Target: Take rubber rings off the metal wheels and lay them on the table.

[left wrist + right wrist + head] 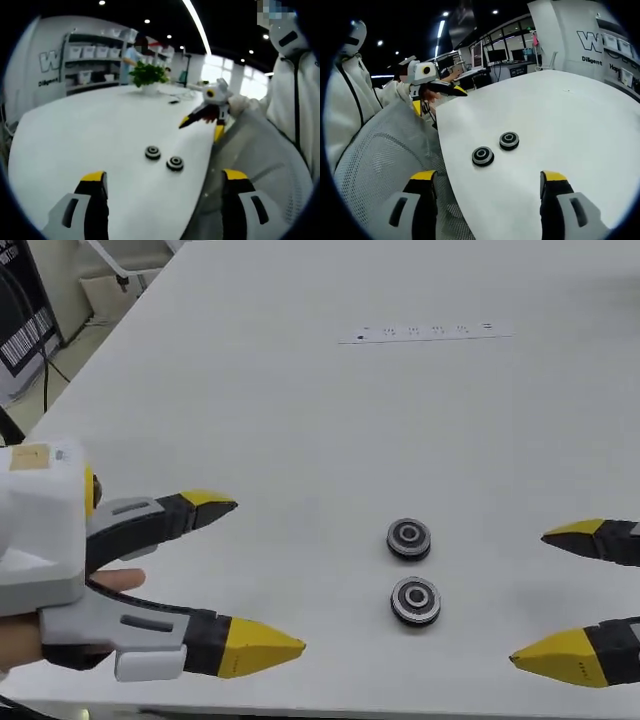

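Rubber rings (392, 539) hug the far wheel (409, 539) and near wheel (415, 601), flat on the table (300, 390) between our left gripper (268, 574) and right gripper (530, 597), both wide open, the right one closer, we think

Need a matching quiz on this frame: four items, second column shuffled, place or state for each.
1. left claw
2. right claw
3. near wheel
4. potted plant

A. at the far end of the table, left gripper view
B. open, right edge of head view
C. lying flat, nearest the table's front edge
D. open, lower left of head view

Pairs: 1-D, 2-B, 3-C, 4-A
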Tool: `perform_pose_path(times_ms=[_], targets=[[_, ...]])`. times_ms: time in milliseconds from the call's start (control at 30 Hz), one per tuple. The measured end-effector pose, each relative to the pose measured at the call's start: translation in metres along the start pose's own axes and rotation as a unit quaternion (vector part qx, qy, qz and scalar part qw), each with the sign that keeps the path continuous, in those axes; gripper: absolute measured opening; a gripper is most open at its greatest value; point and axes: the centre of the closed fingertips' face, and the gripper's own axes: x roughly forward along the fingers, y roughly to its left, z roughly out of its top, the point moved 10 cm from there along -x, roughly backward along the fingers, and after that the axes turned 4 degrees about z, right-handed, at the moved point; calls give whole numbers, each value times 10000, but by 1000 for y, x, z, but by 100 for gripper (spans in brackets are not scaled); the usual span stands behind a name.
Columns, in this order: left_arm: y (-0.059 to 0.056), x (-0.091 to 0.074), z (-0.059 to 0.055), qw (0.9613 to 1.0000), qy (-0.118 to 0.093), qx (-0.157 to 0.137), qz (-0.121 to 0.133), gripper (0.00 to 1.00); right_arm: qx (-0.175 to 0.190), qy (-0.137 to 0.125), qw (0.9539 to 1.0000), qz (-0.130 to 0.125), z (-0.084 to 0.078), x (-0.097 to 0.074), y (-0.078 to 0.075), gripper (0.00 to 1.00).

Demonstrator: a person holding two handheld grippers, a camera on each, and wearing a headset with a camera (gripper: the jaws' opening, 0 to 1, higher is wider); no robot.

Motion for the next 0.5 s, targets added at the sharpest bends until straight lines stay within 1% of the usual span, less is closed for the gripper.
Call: perform_pose_path(times_ms=[67,100,133,233,300,333,400,500], targets=[[0,0,3,9999,37,68,-104,94,-41,23,10000,12,2,-1,-2,82],[0,1,5,9998,57,148,-153,94,-58,10,10000,11,4,-2,-4,82],[0,1,7,9997,52,183,-168,94,-64,-4,10000,15,5,-2,-5,82],[2,3,14,9996,64,229,-166,91,-100,-64,9999,68,9,-3,-7,81],[4,4,18,9994,71,319,-123,86,-128,-64,9998,112,10,-2,-8,80],[5,5,21,9991,28,401,-116,85,-136,-60,9998,125,11,-1,-9,80],[7,7,26,9988,-75,473,-92,84,-164,-43,9997,156,12,0,-9,80],[7,10,34,9985,-241,478,-139,82,-187,-38,9996,183,13,2,-10,80]])
